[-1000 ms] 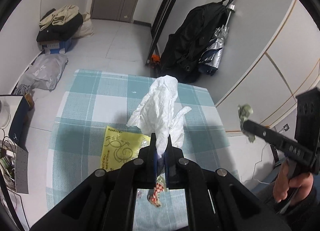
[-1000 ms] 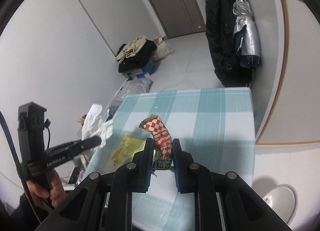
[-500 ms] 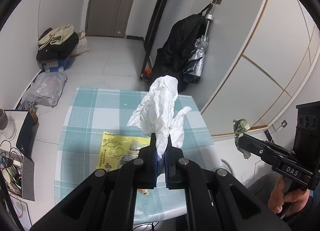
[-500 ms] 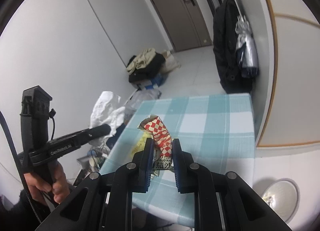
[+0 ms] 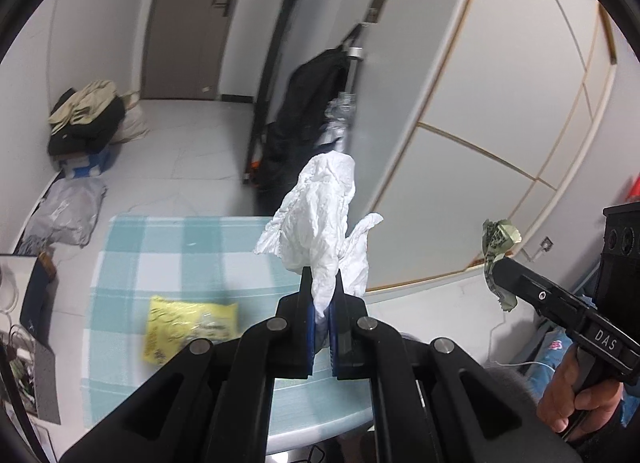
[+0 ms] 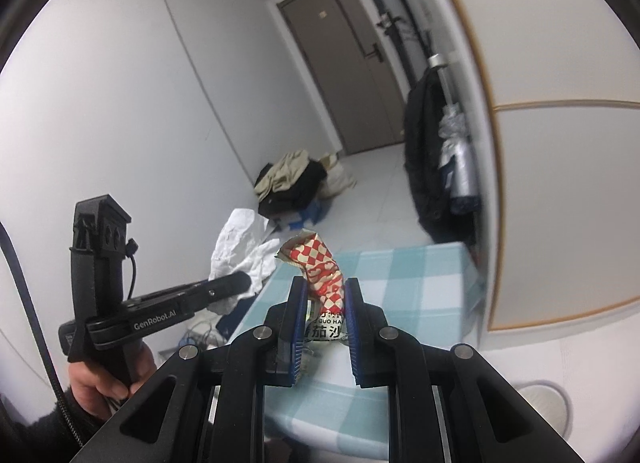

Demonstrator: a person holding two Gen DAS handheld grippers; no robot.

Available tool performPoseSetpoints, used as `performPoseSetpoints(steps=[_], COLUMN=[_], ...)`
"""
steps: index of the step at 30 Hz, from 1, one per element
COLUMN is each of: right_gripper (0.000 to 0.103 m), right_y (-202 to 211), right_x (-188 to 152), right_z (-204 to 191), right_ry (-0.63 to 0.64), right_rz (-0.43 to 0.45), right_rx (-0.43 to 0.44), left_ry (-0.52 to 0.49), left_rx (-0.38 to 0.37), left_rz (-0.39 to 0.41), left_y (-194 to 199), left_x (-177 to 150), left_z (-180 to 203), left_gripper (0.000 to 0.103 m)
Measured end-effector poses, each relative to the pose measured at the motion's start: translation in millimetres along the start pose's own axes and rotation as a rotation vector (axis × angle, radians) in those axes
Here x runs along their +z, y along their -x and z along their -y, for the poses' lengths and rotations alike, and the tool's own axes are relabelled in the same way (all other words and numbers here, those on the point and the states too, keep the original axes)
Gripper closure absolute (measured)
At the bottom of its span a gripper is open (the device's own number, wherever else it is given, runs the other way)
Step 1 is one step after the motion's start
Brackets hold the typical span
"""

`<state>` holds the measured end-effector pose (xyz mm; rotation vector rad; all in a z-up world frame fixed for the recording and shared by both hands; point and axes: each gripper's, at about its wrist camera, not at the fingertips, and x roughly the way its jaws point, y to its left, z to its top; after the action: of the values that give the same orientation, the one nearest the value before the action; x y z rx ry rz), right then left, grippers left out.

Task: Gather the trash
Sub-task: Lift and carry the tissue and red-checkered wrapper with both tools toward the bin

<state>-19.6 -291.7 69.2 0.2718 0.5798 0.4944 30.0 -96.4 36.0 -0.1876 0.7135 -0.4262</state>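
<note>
1. The left gripper [image 5: 323,295] has its jaws pinched tight on a crumpled white tissue [image 5: 320,219], which stands up out of the fingers above the table.
2. The right gripper [image 6: 326,295] has its jaws narrowed on a red-and-white checked snack wrapper [image 6: 320,267], held upright.
3. A yellow printed plastic packet [image 5: 188,323] lies flat on the teal-and-white checked tablecloth [image 5: 168,247], near its left edge.
</note>
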Motion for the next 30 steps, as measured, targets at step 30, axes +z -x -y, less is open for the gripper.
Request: performPoseSetpoints(steps=[30], right_gripper=[0.085], right_y=[81], right_x=[-67], right_z=[249], right_ry=[-0.403], right_rz=[-0.07], right_rx=[-0.31], left_ry=[-0.071], left_rx=[-0.402], left_rz=[-0.478], left_y=[-194], left_x=[-34], left_z=[165], left_gripper=[0.101])
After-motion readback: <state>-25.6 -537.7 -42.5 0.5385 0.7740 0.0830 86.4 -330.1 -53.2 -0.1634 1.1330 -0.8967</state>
